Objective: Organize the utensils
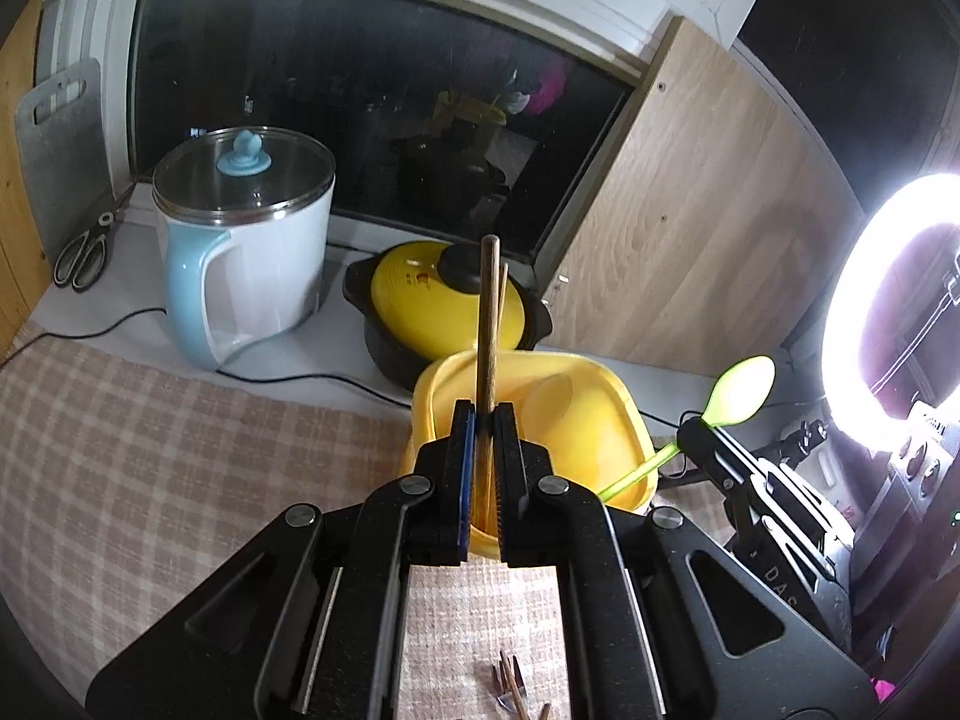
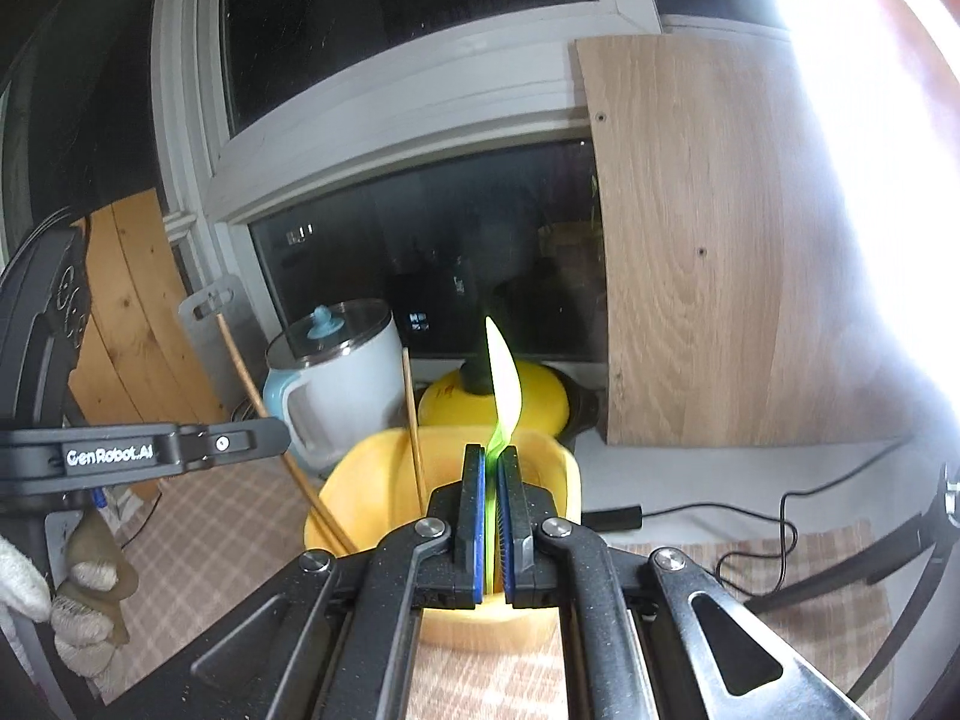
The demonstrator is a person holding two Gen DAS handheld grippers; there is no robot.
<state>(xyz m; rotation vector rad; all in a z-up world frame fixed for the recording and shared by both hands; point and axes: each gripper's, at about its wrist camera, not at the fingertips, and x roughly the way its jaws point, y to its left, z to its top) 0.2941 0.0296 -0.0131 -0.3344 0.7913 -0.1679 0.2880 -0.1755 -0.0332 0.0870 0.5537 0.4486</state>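
My left gripper (image 1: pixel 485 414) is shut on wooden chopsticks (image 1: pixel 487 324), held upright over the yellow utensil holder (image 1: pixel 576 420). My right gripper (image 2: pixel 492 456) is shut on a green spoon (image 2: pixel 503 384), bowl end up, over the same yellow holder (image 2: pixel 360 480). In the left wrist view the green spoon (image 1: pixel 735 390) and the right gripper (image 1: pixel 696 432) show at the holder's right side. In the right wrist view the chopsticks (image 2: pixel 414 420) lean into the holder, with the left gripper (image 2: pixel 264 435) at the left. More utensils (image 1: pixel 510 684) lie on the checked cloth below the left gripper.
A white and blue electric kettle (image 1: pixel 246 240) and a yellow-lidded black pot (image 1: pixel 444 306) stand behind the holder by the window. Scissors (image 1: pixel 84 252) and a grey cutting board (image 1: pixel 60 144) are at far left. A ring light (image 1: pixel 888 312) glares at right. A black cable (image 2: pixel 750 516) crosses the counter.
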